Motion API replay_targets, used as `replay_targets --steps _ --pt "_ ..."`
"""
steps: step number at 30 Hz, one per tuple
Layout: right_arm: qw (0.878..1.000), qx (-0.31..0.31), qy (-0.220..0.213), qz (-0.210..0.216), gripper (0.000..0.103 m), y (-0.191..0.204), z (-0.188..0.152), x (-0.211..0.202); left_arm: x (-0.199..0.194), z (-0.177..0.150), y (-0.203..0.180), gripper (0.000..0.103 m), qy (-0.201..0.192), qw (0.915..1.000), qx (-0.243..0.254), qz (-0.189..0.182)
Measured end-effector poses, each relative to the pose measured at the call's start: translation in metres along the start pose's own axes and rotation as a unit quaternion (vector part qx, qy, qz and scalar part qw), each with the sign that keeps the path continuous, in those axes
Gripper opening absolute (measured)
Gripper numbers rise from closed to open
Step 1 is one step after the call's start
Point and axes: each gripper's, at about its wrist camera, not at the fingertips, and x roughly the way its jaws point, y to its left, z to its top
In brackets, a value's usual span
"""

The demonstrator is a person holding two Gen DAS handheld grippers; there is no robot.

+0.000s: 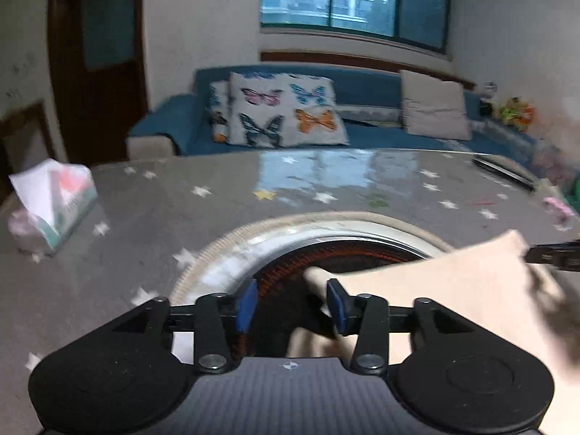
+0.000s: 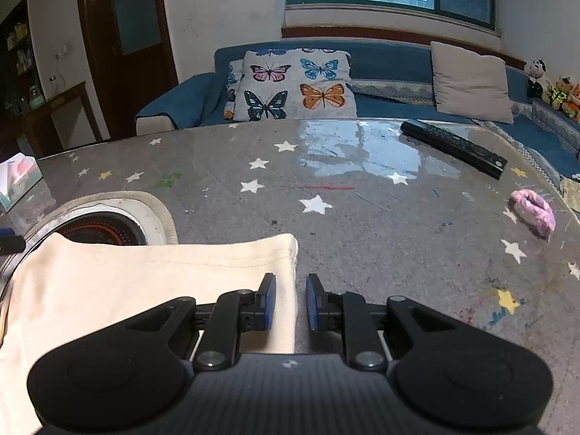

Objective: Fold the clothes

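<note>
1. Cream garment (image 2: 152, 275) lies at the tabletop's (image 2: 362, 224) near edge, partly over the inset burner (image 2: 105, 226).
2. Left gripper (image 1: 291, 302) gapes, cloth between, unpinched.
3. Right gripper (image 2: 290, 301) stands slightly apart astride the hem.
4. Remote (image 2: 453, 148), pink scrunchie (image 2: 533, 212) far right; tissue box (image 1: 54, 203) left.

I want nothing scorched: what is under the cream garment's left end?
The cream garment lies partly over the round cooktop set in the table. How much cooktop it covers is hidden.
</note>
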Motion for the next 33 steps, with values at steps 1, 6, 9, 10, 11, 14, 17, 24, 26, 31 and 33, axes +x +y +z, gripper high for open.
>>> replay_targets --steps 1,6,9,10,11,14,17,24,26,31,33 --pt "1.000 -0.003 0.002 -0.001 0.018 0.001 0.000 0.001 -0.001 -0.001 0.001 0.051 0.006 0.9999 0.003 -0.009" --pt "1.000 -0.005 0.006 -0.011 0.022 0.002 0.003 0.003 0.005 -0.015 -0.007 0.049 0.035 0.9988 0.024 -0.026" --pt "1.000 -0.008 0.002 -0.009 0.022 0.005 0.003 -0.007 0.005 -0.019 -0.002 0.046 0.042 0.9983 0.006 -0.040" --pt "1.000 -0.012 0.001 -0.007 0.022 0.006 0.003 -0.011 0.003 -0.020 0.001 0.046 0.043 0.9981 -0.001 -0.045" --pt "1.000 -0.016 -0.002 -0.005 0.023 0.007 0.002 -0.017 -0.001 -0.022 0.005 0.046 0.041 0.9980 -0.007 -0.048" --pt "1.000 -0.027 -0.008 0.002 0.027 0.012 -0.002 -0.035 -0.008 -0.026 0.011 0.046 0.042 0.9977 -0.017 -0.051" --pt "0.999 -0.035 -0.010 0.007 0.027 0.017 -0.010 -0.052 -0.010 -0.032 0.016 0.037 0.052 0.9970 -0.024 -0.051" --pt "0.999 -0.048 -0.010 0.009 0.033 0.025 -0.038 -0.093 -0.026 -0.038 0.016 0.018 0.032 0.9991 -0.021 -0.017" --pt "0.999 -0.047 -0.009 0.009 0.036 0.025 -0.047 -0.102 -0.036 -0.037 0.013 0.020 0.022 0.9993 -0.025 -0.019" --pt "0.999 -0.043 0.002 0.006 0.036 0.024 -0.069 -0.119 -0.036 -0.032 0.004 0.047 0.019 0.9988 -0.029 -0.034" --pt "0.999 -0.040 0.007 0.003 0.036 0.022 -0.075 -0.122 -0.027 -0.032 0.002 0.044 0.028 0.9981 -0.033 -0.043"
